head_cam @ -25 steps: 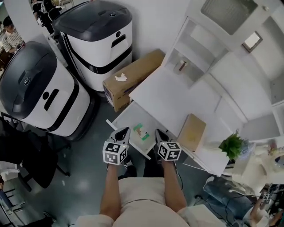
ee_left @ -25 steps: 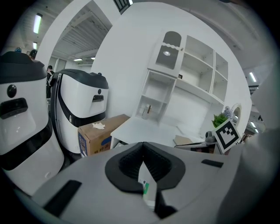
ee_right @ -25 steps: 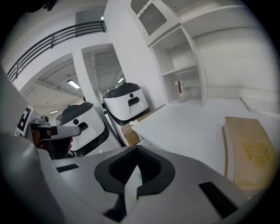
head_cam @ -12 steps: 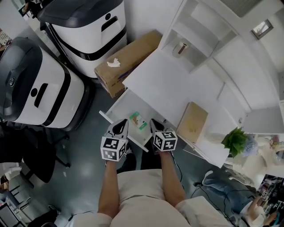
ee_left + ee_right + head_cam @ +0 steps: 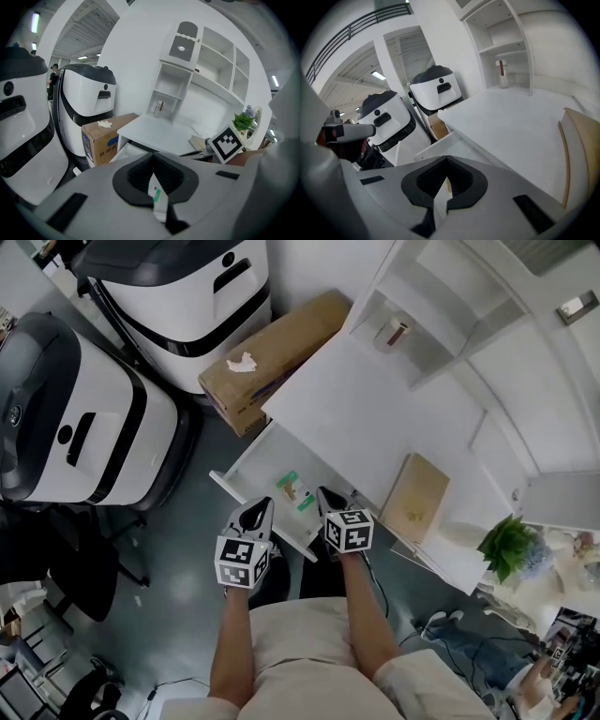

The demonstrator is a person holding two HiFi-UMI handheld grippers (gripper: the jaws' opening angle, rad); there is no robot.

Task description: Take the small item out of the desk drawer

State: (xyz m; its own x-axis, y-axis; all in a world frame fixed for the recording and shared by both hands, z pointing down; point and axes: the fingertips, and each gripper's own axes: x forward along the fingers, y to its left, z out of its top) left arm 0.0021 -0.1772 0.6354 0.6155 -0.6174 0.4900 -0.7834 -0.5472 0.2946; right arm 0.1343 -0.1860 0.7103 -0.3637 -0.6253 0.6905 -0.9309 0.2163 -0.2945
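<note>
1. White-and-green flat packet, the small item (image 5: 296,491), lies on the floor of the open drawer (image 5: 246,465). It sits toward the front rail, just under the edge of the white desk (image 5: 366,418).
2. Left gripper (image 5: 258,513): the jaws meet at the tips and hold nothing. In the left gripper view the packet shows through the gap behind the tips, but it is down in the drawer, not gripped.
3. Right gripper (image 5: 328,497): the jaws are pressed together and empty. The tips hang over the front rail, just beside the packet.
4. Handling, my judgement: very light and thin, probably a glossy wrapper or card that bends and may slide on the smooth drawer floor. It does not look fragile.
5. Where to take hold: it lies flat, so a pinch from straight above would find little. I would open one gripper narrowly, tilt a fingertip under a short edge and close across the thickness. Or I could push it against the drawer wall to lift an edge first.
6. Against the frame a second ago: both grippers sit lower, nearer the drawer front. The packet and drawer are unmoved, and the jaws are closed as before.
</note>
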